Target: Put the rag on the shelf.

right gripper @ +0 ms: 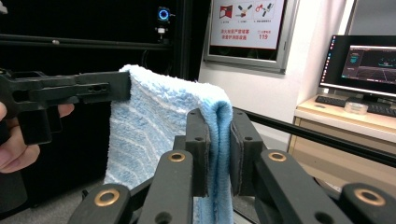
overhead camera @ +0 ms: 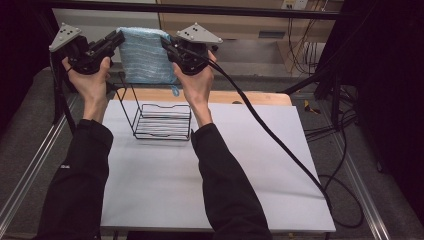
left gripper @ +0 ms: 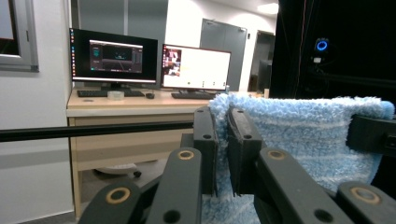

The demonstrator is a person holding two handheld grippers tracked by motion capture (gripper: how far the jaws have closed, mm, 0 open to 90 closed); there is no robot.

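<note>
A light blue striped towel (overhead camera: 143, 57) hangs spread out in the air above the far side of the table. My left gripper (overhead camera: 118, 39) is shut on its upper left corner, and my right gripper (overhead camera: 166, 42) is shut on its upper right corner. In the left gripper view the towel's edge (left gripper: 222, 140) is pinched between the two black jaws, and the rest of the towel (left gripper: 303, 135) stretches to the right. From the right gripper view, the folded towel edge (right gripper: 219, 140) is clamped between the jaws, with the other gripper (right gripper: 70, 93) holding the far corner.
A black wire rack (overhead camera: 161, 120) stands on the white table top (overhead camera: 210, 170) below the towel. A wooden board edge (overhead camera: 250, 97) runs along the table's far side. A thick black cable (overhead camera: 280, 140) trails from my right gripper across the table to the right.
</note>
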